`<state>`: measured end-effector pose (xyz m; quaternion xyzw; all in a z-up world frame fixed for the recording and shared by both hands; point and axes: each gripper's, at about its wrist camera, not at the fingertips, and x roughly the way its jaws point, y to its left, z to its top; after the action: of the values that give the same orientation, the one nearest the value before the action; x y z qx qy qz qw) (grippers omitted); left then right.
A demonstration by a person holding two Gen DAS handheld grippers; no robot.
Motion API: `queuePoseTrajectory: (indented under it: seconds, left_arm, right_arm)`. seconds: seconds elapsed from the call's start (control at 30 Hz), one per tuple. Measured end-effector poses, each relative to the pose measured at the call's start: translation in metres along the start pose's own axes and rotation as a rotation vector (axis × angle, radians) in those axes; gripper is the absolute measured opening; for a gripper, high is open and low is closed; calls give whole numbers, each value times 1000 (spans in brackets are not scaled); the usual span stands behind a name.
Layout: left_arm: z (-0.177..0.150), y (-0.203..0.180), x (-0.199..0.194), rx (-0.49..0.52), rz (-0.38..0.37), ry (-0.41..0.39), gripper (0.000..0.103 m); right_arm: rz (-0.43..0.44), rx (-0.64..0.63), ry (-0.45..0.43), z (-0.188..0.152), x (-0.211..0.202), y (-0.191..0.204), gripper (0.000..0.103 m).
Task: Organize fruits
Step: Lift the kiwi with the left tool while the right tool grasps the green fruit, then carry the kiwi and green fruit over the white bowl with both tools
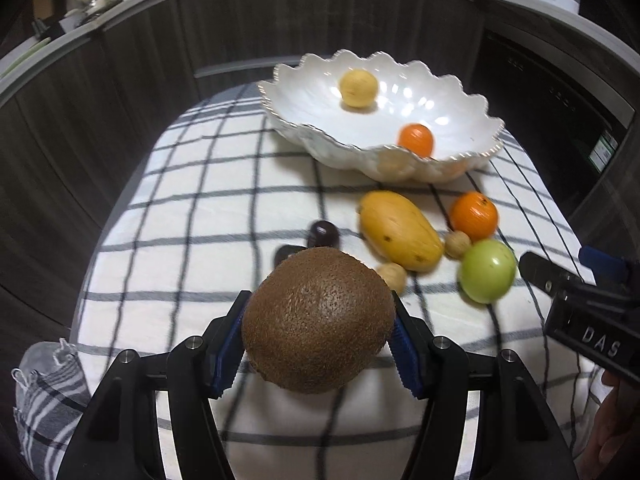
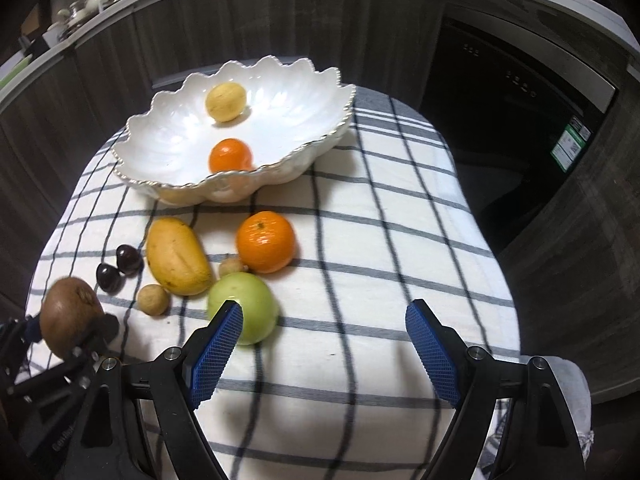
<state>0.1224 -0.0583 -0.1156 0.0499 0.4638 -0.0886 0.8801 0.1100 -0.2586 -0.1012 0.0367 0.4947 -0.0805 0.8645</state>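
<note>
My left gripper is shut on a brown kiwi and holds it above the checked cloth; the kiwi also shows in the right wrist view. A white scalloped bowl holds a yellow fruit and a small orange. On the cloth lie a mango, an orange, a green apple, two dark plums and two small tan fruits. My right gripper is open and empty, its left finger over the apple's near side.
The small table is covered by a white cloth with dark checks. Dark wood cabinets curve behind it. A dark appliance stands at the right. The table edges fall away left and right.
</note>
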Motion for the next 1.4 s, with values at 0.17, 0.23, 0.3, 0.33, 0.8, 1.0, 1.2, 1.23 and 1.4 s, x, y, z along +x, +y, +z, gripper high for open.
queuePoseTrajectory:
  seconds: [0.17, 0.23, 0.3, 0.33, 0.8, 1.0, 1.2, 1.23, 1.4]
  left_arm:
    - [4, 20, 2, -45, 25, -7, 63]
    - [5, 28, 2, -60, 36, -10, 63]
    - [6, 32, 3, -71, 39, -10, 63]
    - [7, 34, 4, -79, 39, -8, 63]
    - [6, 36, 7, -90, 38, 2, 63]
    - [6, 36, 8, -89, 42, 4, 63]
    - [7, 34, 6, -81, 37, -5, 63]
    - [7, 33, 5, -80, 36, -5, 63]
    - [9, 32, 2, -80, 31, -13, 63]
  right_arm:
    - [14, -11, 30, 1, 9, 18, 84]
    - [17, -18, 40, 2, 13, 24, 84]
    - [17, -29, 46, 2, 16, 30, 84]
    - [17, -33, 48, 2, 18, 32, 84]
    - [66, -34, 100, -1, 44, 42, 59]
    - [85, -46, 99, -3, 47, 47, 50]
    - [93, -38, 90, -4, 42, 43, 49]
    - [95, -39, 84, -4, 39, 42, 49]
    - [103, -43, 47, 2, 26, 42, 49]
